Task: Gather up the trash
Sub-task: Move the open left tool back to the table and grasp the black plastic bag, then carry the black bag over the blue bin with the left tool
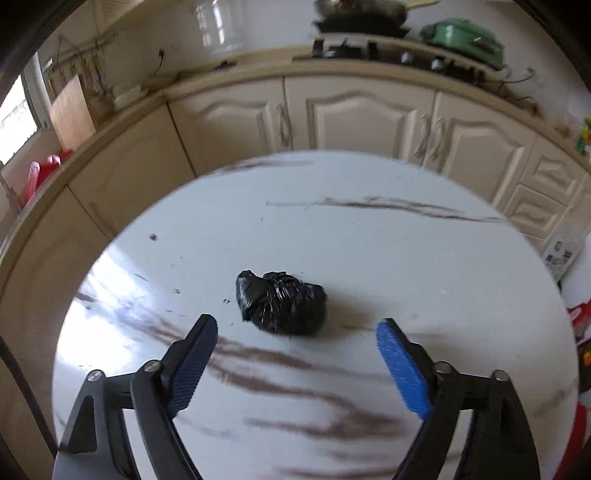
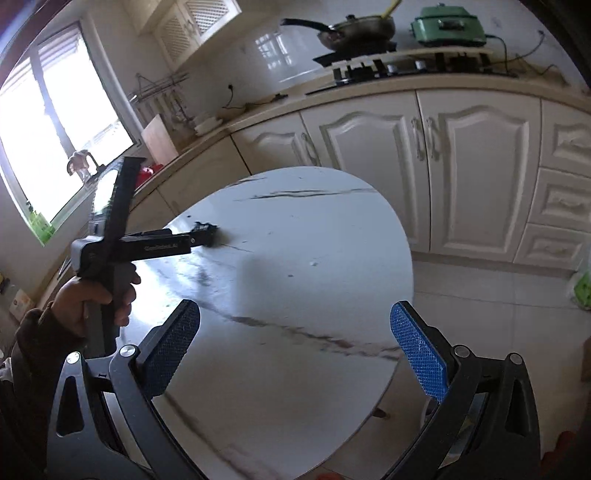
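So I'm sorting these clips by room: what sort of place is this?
A home kitchen, most likely. A frying pan sits on a gas hob along a counter, cream cabinet doors run beneath it, and a round marble-look table stands in front.

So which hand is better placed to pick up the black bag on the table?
Left. The left gripper is open and aimed at the black bag, just short of it. The right gripper is open too, but farther back.
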Tool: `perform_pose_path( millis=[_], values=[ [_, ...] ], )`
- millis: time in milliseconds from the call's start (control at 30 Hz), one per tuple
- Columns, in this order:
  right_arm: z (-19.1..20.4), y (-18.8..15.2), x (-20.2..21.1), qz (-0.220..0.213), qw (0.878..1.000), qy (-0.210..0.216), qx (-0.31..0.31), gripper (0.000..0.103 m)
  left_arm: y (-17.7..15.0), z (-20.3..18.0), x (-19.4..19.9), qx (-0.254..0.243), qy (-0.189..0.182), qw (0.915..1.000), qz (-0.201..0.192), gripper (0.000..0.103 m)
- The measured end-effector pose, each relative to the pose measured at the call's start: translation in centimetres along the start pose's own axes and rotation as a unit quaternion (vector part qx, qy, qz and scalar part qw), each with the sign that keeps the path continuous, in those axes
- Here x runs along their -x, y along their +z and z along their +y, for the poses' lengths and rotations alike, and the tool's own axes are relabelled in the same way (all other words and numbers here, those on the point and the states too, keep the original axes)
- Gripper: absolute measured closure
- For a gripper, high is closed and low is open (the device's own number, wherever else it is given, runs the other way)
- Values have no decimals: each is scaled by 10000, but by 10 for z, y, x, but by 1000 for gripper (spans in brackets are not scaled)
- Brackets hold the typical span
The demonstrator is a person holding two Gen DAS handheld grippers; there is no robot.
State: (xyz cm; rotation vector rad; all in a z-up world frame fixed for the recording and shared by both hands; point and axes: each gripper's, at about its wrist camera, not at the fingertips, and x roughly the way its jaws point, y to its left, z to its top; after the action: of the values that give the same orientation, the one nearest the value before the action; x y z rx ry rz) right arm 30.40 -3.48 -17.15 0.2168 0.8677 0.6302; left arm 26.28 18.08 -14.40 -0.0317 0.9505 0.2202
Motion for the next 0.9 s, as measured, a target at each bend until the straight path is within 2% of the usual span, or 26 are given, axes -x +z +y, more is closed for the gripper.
perform_pose_path(
  millis=[67, 133, 233, 267, 367, 433, 500, 567, 700, 833, 900],
  values=[
    [-9, -2, -3, 9, 10000, -16, -52, 0, 3, 2, -14, 136, -53, 9998, 113, 27],
    [-18, -6, -2, 17, 10000, -24, -71, 0, 8, 8, -21, 255, -128, 9996, 26, 33],
    [-31, -12, 6, -31, 9998, -100, -145, 0, 20, 12, -29, 357, -290, 9989, 11, 59],
    [-35, -15, 10, -45, 9997, -80, -207, 0, 17, 12, -30, 368, -307, 9988, 31, 60],
    [-52, -26, 22, -86, 9991, -115, -409, 0, 39, 18, -33, 297, -254, 9992, 62, 64],
    [-65, -38, 34, -115, 9982, -222, -537, 0, 30, 19, -16, 344, -351, 9988, 40, 64],
    [-81, -53, 48, -146, 9968, -325, -714, 0, 33, -7, 20, 51, -385, 9992, -132, 64],
    [-98, -68, 61, -157, 9952, -459, -846, 0, 21, -35, 52, -209, -511, 9979, -342, 64],
    [-147, -115, 84, -53, 9878, -848, -1305, 0, -8, -91, 113, -470, -1162, 9909, -483, 64],
    [-194, -159, 91, 197, 9787, -1159, -1684, 0, -34, -165, 137, -1089, -1846, 9760, -388, 63],
    [-221, -182, 90, 323, 9718, -1293, -1944, 0, -47, -206, 131, -1436, -1907, 9703, -383, 63]
  ],
)
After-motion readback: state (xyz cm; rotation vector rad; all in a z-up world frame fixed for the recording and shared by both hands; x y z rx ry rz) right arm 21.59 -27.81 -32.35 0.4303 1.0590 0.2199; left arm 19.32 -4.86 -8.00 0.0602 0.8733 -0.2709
